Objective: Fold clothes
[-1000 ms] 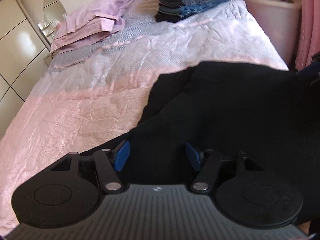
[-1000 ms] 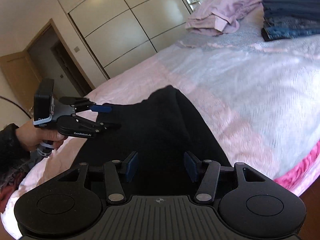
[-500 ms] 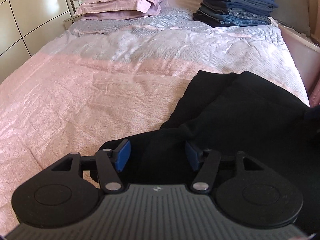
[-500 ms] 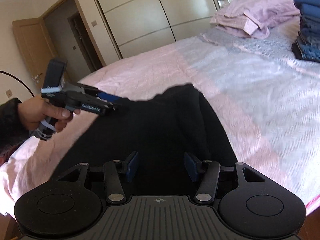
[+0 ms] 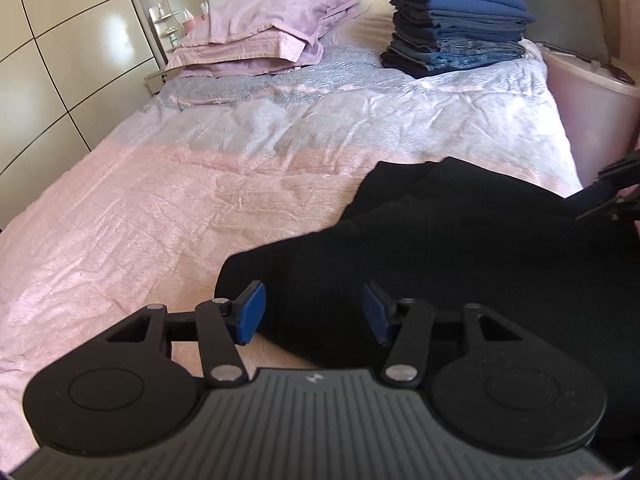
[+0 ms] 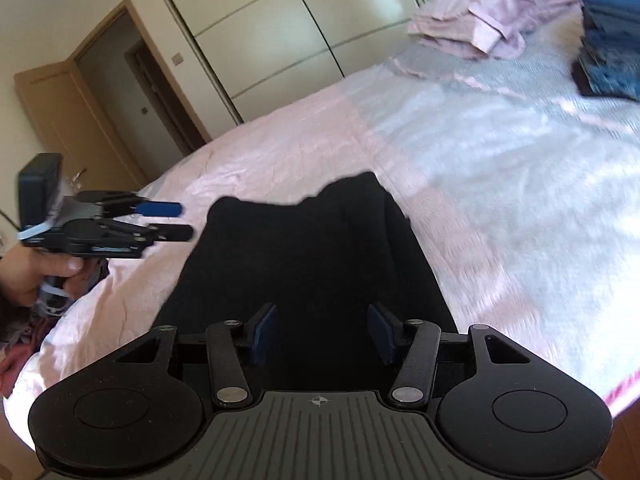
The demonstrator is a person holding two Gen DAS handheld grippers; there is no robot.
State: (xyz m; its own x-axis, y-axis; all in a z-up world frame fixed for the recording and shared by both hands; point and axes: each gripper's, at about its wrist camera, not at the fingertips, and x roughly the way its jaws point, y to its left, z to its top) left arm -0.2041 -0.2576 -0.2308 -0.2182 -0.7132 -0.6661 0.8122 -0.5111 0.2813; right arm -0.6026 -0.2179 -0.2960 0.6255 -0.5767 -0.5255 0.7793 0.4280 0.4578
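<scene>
A black garment [image 5: 460, 248] lies spread on the near part of the pink bedspread [image 5: 160, 220]. My left gripper [image 5: 314, 312] hovers over its near left corner, jaws closing. In the right wrist view the left gripper [image 6: 176, 220], held by a hand [image 6: 24, 276], sits just left of the black garment [image 6: 304, 256] with nothing between its blue pads. My right gripper [image 6: 322, 332] stands open above the garment's near end, not touching the cloth. Its tips [image 5: 612, 196] show at the left wrist view's right edge.
A tall stack of folded blue and dark clothes [image 5: 456, 24] sits at the bed's far right, beside lilac pillows [image 5: 272, 36]. A pink bin [image 5: 588, 112] stands right of the bed. Wardrobe doors [image 6: 272, 32] and a wooden door [image 6: 52, 120] line the left side.
My left gripper has drawn back from the garment's left edge, where its tips were half a second ago, and now hangs clear of it. The right gripper shifted only slightly.
</scene>
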